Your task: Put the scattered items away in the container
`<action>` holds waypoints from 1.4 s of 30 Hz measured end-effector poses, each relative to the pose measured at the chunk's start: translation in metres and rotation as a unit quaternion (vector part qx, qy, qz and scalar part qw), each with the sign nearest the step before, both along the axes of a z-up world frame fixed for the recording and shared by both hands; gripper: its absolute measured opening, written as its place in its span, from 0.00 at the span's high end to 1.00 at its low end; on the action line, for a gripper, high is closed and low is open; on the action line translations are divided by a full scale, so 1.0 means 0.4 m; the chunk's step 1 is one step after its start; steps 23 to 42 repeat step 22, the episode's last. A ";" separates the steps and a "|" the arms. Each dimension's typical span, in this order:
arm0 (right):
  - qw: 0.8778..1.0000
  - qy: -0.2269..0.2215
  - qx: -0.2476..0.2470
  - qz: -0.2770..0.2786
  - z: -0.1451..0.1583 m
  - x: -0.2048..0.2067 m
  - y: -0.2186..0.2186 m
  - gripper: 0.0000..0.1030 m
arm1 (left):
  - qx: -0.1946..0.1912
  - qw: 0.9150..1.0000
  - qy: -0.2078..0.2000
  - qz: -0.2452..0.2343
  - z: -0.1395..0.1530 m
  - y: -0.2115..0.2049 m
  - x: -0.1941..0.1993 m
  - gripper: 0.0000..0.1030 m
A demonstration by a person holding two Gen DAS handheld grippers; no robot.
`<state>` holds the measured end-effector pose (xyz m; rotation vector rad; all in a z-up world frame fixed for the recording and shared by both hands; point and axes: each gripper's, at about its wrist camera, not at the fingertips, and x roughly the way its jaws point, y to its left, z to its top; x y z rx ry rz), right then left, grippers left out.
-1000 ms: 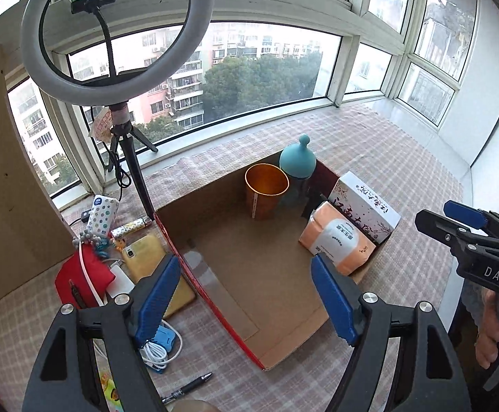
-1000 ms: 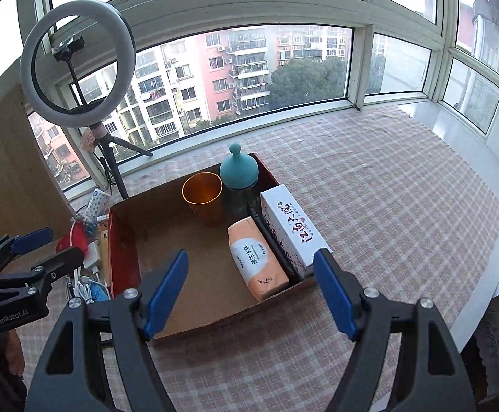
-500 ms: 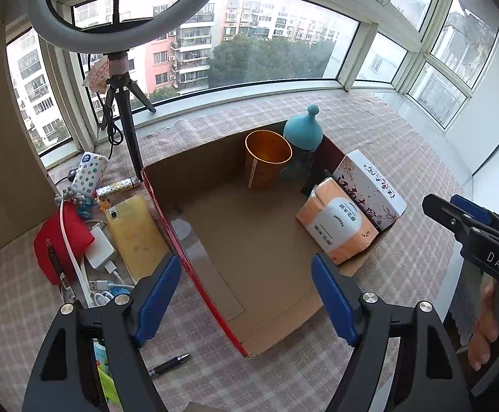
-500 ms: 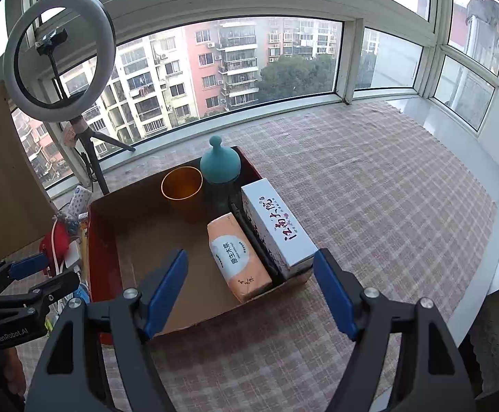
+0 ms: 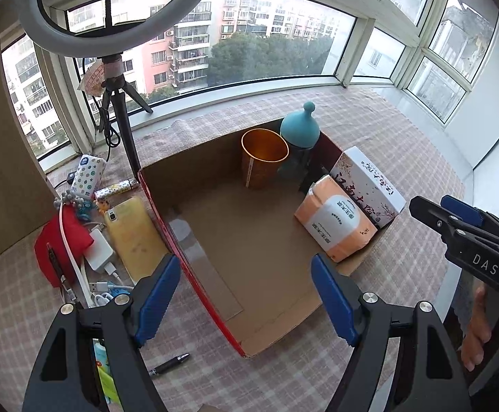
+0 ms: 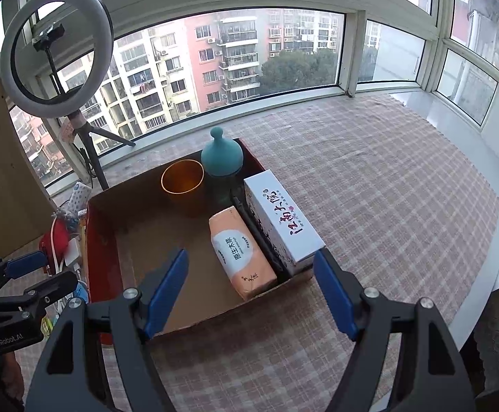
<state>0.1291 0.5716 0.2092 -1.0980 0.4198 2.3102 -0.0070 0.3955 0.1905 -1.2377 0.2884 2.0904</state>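
Both hand-held grippers, left (image 5: 246, 295) and right (image 6: 251, 290), agape, empty. Pen (image 5: 169, 364) beside box (image 5: 187, 237): light, stiff, slippery; pinch mid-barrel.

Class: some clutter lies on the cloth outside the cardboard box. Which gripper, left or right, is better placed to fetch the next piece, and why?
Probably the left gripper: open and empty, it hangs by the phone, cables and pen. The right gripper faces the box's other side.

Two wrist fisheyes, both angled steeply down, close over the work surface.
Left view looks from the near-left corner of the open cardboard box with red sides (image 5: 194, 267); right view from its near-right; both share it (image 6: 102, 240) and the windows.
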 end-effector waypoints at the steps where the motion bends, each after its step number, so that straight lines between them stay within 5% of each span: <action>1: 1.000 0.000 0.000 0.000 0.000 0.000 -0.001 0.28 | 0.000 1.000 0.000 0.000 0.001 0.000 -0.001 0.25; 42: 1.000 -0.012 0.002 0.003 -0.012 -0.012 -0.002 0.28 | 0.009 1.000 0.012 0.006 0.008 -0.008 -0.008 0.27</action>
